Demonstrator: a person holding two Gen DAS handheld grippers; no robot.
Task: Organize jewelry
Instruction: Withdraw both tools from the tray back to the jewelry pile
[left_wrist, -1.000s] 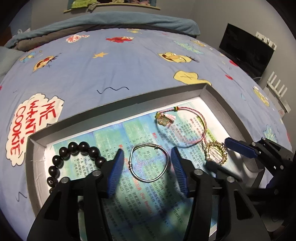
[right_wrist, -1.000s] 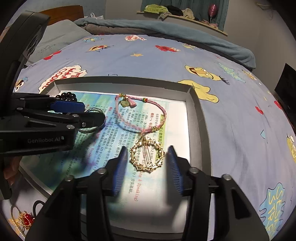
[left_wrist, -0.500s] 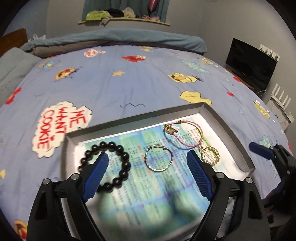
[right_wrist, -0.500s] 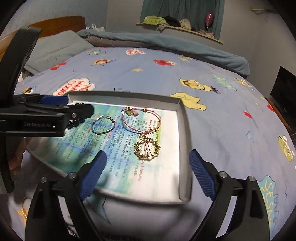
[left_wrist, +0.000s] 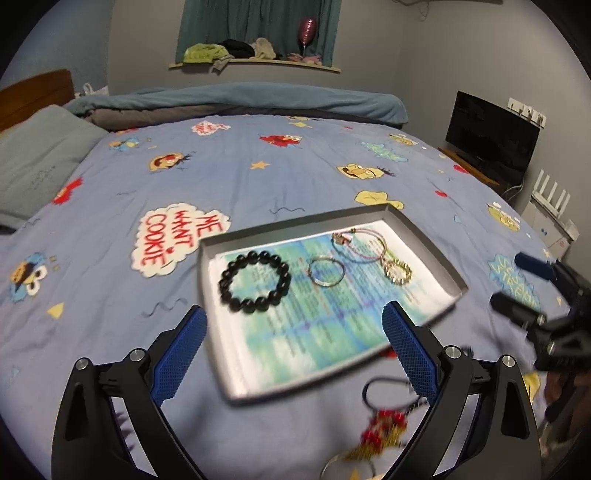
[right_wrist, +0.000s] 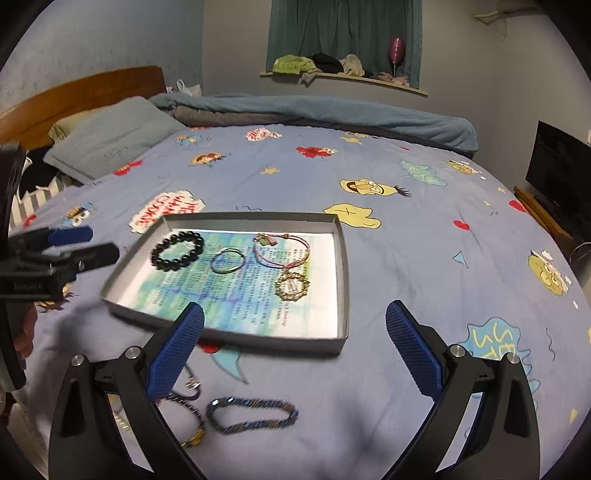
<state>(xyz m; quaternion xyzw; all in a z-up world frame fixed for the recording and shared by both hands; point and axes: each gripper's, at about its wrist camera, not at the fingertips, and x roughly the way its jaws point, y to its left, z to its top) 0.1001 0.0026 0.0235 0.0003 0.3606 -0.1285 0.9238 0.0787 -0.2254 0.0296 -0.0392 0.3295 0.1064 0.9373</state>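
Nearby, a blue beaded bracelet (right_wrist: 253, 415) lies outside the tray (right_wrist: 341, 280).

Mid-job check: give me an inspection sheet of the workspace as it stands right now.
Surface: blue cartoon-print bedsheet, tray resting on it.
Job's things: grey tray holds black bead bracelet, silver bangle, pink cord bracelet, gold round piece. Outside it, on the sheet: dark braided bracelet, red-and-gold piece.
Clutter: printed paper lining the tray.
Grippers: left gripper and right gripper open, empty, jaws just opened.
Cables: nothing seen.
Surroundings: pillow, blanket, window ledge with clothes, dark screen.
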